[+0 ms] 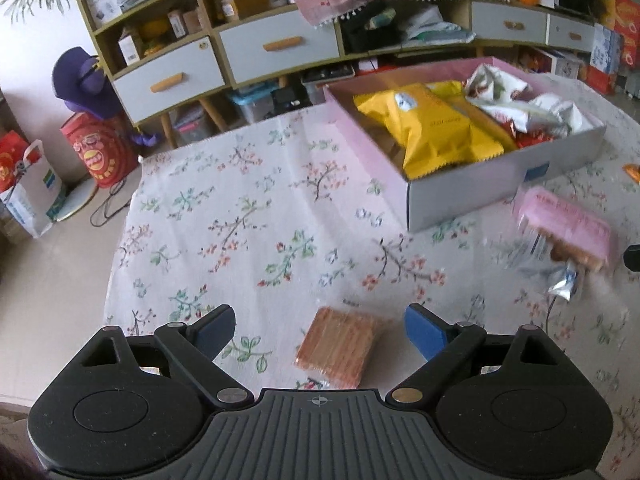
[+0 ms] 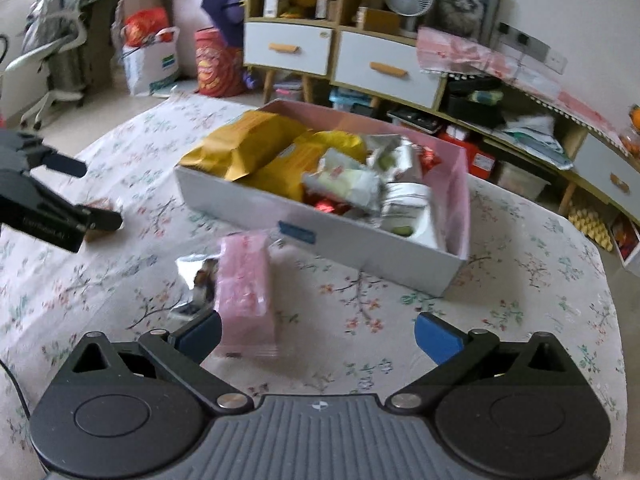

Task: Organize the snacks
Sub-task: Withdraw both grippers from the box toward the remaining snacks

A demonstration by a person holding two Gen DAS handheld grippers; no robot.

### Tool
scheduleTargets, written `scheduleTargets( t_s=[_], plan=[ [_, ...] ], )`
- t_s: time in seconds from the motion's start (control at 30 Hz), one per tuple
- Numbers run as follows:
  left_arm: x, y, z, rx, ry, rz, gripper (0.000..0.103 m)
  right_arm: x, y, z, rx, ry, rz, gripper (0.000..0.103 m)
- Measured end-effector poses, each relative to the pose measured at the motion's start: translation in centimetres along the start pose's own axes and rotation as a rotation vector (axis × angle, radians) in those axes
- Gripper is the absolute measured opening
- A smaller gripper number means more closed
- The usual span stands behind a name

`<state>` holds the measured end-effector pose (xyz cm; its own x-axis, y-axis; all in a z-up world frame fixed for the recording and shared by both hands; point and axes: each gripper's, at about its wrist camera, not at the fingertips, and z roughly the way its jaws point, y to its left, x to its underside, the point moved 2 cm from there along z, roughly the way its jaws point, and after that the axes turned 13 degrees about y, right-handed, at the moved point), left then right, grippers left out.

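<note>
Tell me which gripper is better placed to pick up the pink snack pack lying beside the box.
Right. The right gripper has open jaws with the pink snack pack just ahead; the left gripper faces the orange wafer pack instead.

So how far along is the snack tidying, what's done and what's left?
Mostly done: the box already holds yellow bags and silver packets. Nothing is in hand; the left gripper and right gripper are both open. Left on the tablecloth: the orange wafer pack and the pink packet.
</note>
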<state>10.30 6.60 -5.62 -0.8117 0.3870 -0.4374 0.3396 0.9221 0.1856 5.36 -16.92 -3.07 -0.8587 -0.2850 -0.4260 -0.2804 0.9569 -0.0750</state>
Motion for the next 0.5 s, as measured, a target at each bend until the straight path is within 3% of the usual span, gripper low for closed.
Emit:
scheduleTargets(
  t_s=[0.4, 0.5],
  plan=[
    [0.2, -0.4, 1.0, 0.056, 0.027, 0.034, 0.090, -0.4, 3.4, 1.5, -0.038, 0.030, -0.073, 0.082],
    [0.1, -0.4, 1.0, 0.077, 0.021, 0.049, 0.078, -0.9, 3.5, 1.2, -0.053, -0.006, -0.063, 0.078]
  ],
)
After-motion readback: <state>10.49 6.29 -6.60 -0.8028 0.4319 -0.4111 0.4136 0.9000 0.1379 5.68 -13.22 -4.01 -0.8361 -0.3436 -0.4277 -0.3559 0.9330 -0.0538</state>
